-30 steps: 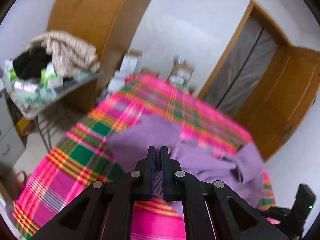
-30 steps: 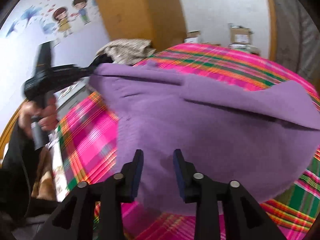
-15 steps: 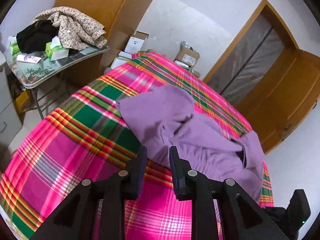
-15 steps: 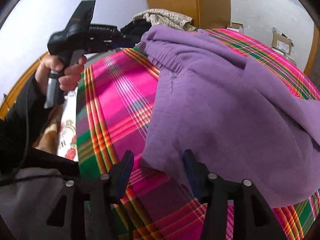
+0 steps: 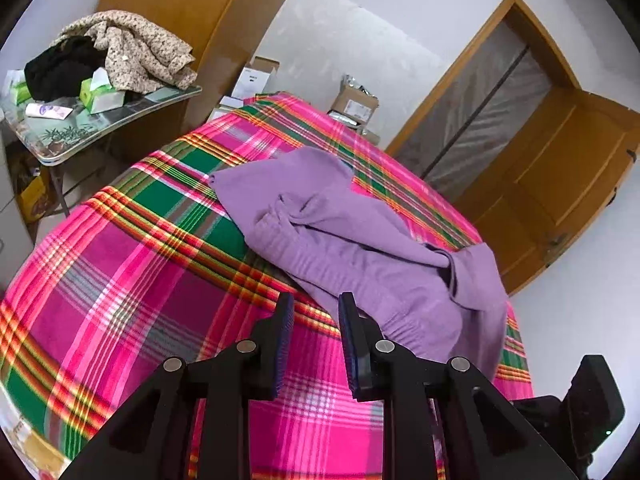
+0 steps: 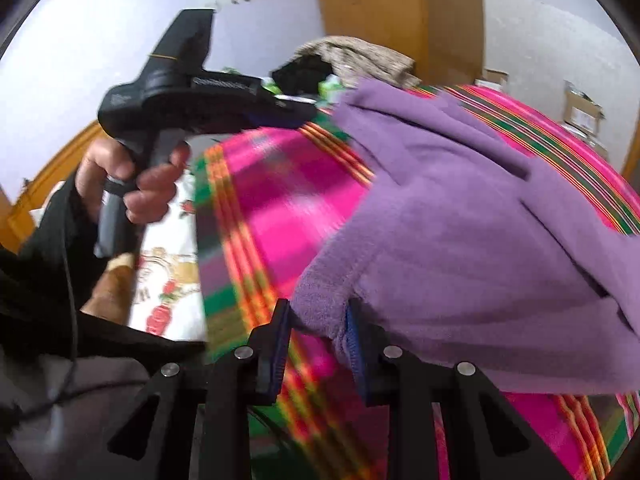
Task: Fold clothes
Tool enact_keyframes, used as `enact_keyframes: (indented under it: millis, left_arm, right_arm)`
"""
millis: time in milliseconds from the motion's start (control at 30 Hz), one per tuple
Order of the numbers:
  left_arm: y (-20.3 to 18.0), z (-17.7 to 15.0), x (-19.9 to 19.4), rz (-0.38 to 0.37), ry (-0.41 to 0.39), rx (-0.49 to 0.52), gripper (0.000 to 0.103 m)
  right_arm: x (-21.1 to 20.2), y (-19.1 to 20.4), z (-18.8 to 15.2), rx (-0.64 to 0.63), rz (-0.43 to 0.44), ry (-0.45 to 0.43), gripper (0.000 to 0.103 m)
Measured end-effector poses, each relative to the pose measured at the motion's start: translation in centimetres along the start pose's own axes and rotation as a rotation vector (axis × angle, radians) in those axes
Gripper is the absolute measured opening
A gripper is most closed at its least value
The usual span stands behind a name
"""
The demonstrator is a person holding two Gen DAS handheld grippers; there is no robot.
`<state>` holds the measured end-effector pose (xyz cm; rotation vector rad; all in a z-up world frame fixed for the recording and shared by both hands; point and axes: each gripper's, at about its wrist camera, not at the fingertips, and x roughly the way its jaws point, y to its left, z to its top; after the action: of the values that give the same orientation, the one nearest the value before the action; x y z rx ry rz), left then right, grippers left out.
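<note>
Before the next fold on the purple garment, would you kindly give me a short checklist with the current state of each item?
1. Purple garment lies on the plaid bedspread: ok.
2. Garment spread flat: not ok, bunched and creased.
3. Left hand-held gripper free of cloth: ok, open above the bedspread.
4. Right hand-held gripper has an edge: ok, garment corner between the closing jaws.
5. Right grip firm: cannot tell, picture blurred.
6. Hems aligned: cannot tell.

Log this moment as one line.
left gripper: open, empty | right gripper: closing around purple fleece garment corner | pink plaid bedspread
</note>
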<state>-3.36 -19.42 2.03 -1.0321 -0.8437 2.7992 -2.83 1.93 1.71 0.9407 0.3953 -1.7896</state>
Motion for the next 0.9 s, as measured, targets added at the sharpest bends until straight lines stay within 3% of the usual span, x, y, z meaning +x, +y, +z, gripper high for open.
enact_keyframes:
  millis: [133,267,367,500,567,600,633,800,900]
  left_arm:
    - [0.4,-0.5,-1.2,0.006,-0.010,-0.010,0.024]
    - [1.6,-1.0,-1.7,0.024,-0.009,-0.042,0.024]
    - [2.4,-1.2,-1.5,0.038,0.000,-0.069,0.024]
    - [3.0,-1.2,-0.9,0.040,0.014,-0.085,0.024]
    - [2.9,-1.0,-0.4,0.032,0.017,-0.091,0.035]
    - [2.9,-0.9,-0.1,0.031,0.016,-0.095,0.048]
    - [2.8,-0.8,0.1,0.032,0.013,-0.097,0.051]
    - [2.6,0.4,1.3,0.042,0.003,-0.097,0.051]
    - [3.0,1.4,2.3,0.066,-0.006,-0.106,0.051]
  right_arm:
    - [0.9,2.0,1.5,-0.038,0.100,-0.012,0.028]
    - [2.7,3.0,1.8,-0.075,0.146,0.041,0.032]
    - [1.9,1.8,2.4,-0.053,0.160,0.004,0.034]
    - [-1.0,-1.0,4.1,-0.018,0.094,-0.112,0.040]
    - [-2.2,-2.8,5.0,0.010,0.047,-0.158,0.041]
    - [-2.5,-3.8,5.6,0.032,0.018,-0.175,0.042]
    - [-2.7,-4.8,6.2,0.054,-0.009,-0.190,0.042]
    - [-2.3,-12.5,9.1,0.209,-0.115,-0.206,0.043]
    - [-0.7,-17.6,10.3,0.329,-0.122,-0.178,0.043]
